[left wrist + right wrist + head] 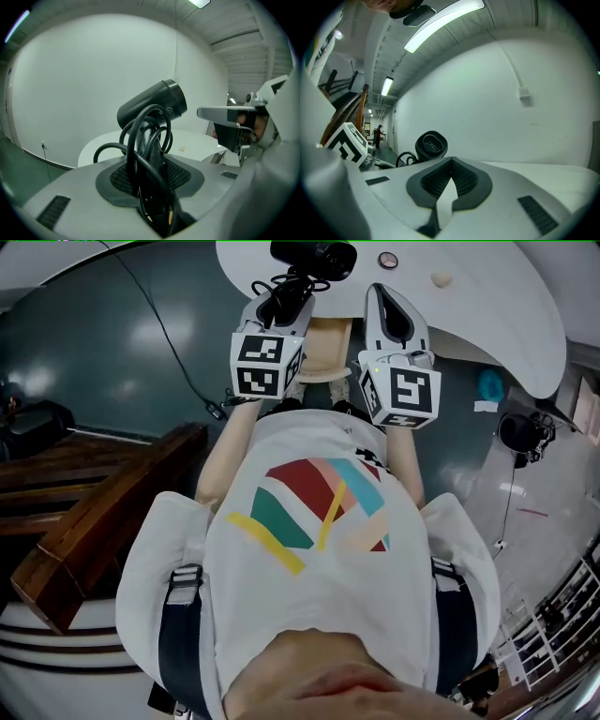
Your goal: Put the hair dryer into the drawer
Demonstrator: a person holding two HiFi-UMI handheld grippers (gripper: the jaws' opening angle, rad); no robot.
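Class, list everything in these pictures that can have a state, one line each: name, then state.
Hair dryer: gripped, barrel tilted upward, not in a drawer.
Cord: looped in coils, bunched against the dryer.
Left gripper: shut on the Hair dryer and Cord.
Right gripper: shut, nothing between its jaws.

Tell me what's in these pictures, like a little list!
left gripper: shut on the hair dryer's handle and looped cord
hair dryer: black, lifted, barrel tilted upward
right gripper: shut, nothing in it
white table: just ahead of both grippers
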